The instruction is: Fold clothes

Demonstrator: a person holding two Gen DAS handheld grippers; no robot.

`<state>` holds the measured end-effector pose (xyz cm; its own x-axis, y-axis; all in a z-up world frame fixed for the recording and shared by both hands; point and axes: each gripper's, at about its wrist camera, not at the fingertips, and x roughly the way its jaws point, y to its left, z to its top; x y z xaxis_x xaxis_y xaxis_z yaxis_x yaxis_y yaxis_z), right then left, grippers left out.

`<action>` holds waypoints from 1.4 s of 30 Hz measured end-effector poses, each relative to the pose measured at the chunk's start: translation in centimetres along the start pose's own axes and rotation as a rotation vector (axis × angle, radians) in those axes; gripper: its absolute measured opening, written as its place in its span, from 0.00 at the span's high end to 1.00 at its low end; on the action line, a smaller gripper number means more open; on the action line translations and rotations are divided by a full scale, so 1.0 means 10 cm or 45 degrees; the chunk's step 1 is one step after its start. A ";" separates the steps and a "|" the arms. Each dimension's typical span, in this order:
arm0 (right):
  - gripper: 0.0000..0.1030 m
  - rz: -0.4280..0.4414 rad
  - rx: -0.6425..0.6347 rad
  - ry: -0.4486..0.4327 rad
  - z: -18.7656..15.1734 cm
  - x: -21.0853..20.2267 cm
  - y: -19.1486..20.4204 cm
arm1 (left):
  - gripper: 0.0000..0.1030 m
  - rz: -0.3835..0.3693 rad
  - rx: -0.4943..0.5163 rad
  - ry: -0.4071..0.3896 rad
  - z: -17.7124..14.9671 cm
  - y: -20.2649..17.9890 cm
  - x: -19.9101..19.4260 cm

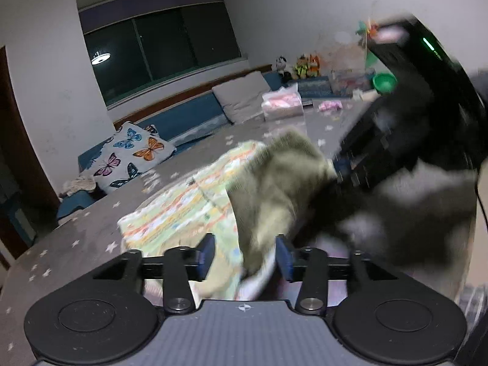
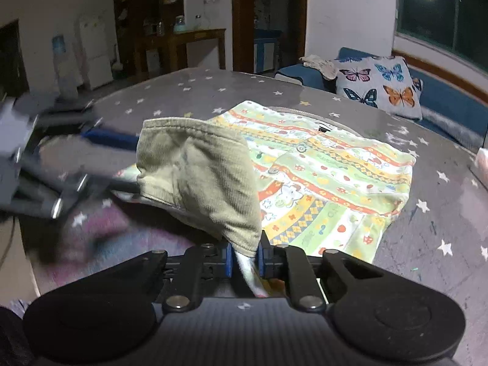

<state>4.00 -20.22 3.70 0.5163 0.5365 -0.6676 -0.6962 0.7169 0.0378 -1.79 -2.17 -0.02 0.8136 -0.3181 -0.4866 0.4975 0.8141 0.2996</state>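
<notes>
Olive ribbed fabric of a small garment (image 2: pixel 201 177) is pinched at its hem by the right gripper (image 2: pixel 245 263), jaws clamped together on it. Its far edge appears held by the left gripper (image 1: pixel 245 257), whose jaws stand apart around cloth. Beneath lies a pastel striped printed child's shirt (image 2: pixel 329 180), flat on the grey star-patterned desk (image 2: pixel 195 91). Beyond, a butterfly cushion (image 2: pixel 381 82) rests on a blue bench.

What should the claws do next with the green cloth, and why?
Probably carry the olive cloth forward over the patterned shirt and lay it down. The right claw pinches its edge and it hangs lifted; the left claw looks open around it.
</notes>
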 end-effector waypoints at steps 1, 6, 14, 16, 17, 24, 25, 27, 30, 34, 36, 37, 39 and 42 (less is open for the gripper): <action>0.87 0.003 0.015 -0.003 0.02 -0.01 -0.02 | 0.50 0.016 0.024 0.011 -0.04 -0.02 0.01; 0.87 -0.010 0.013 -0.031 0.07 -0.05 -0.06 | 0.48 0.095 0.147 0.064 -0.21 -0.13 0.04; 0.90 -0.056 -0.025 -0.056 0.04 -0.08 0.08 | 0.92 0.139 0.209 0.098 -0.32 -0.07 0.12; 0.91 -0.060 -0.033 -0.068 0.02 -0.11 0.12 | 0.95 0.143 0.200 0.079 -0.30 -0.04 0.04; 0.91 -0.061 -0.040 -0.077 0.01 -0.15 0.14 | 0.95 0.146 0.196 0.067 -0.29 -0.03 -0.01; 0.91 -0.008 -0.109 -0.127 -0.05 -0.65 0.36 | 0.95 0.087 0.143 -0.010 -0.09 -0.06 -0.65; 0.91 0.004 -0.121 -0.129 -0.07 -0.75 0.40 | 0.95 0.076 0.134 -0.020 -0.06 -0.08 -0.78; 0.92 0.031 -0.154 -0.132 -0.09 -0.98 0.51 | 0.95 0.060 0.132 -0.054 0.00 -0.12 -1.01; 0.92 0.060 -0.196 -0.132 -0.07 -1.19 0.63 | 0.95 0.069 0.112 -0.092 0.09 -0.12 -1.21; 0.92 0.047 -0.244 -0.125 0.08 -1.18 0.62 | 0.95 0.080 0.058 -0.076 0.20 0.07 -1.02; 0.92 0.034 -0.244 -0.116 0.19 -1.09 0.54 | 0.95 0.088 0.033 -0.062 0.26 0.18 -0.87; 0.92 0.031 -0.244 -0.109 0.26 -1.03 0.49 | 0.95 0.091 0.020 -0.055 0.28 0.24 -0.80; 0.92 0.026 -0.250 -0.090 0.40 -0.90 0.39 | 0.95 0.099 -0.006 -0.042 0.34 0.35 -0.65; 0.92 0.011 -0.260 -0.048 0.60 -0.63 0.24 | 0.95 0.112 -0.044 -0.010 0.41 0.52 -0.41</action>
<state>2.08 -19.25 12.45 0.5257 0.5613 -0.6392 -0.7853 0.6090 -0.1111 -1.30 1.36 6.88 0.8562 -0.2481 -0.4531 0.4133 0.8553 0.3127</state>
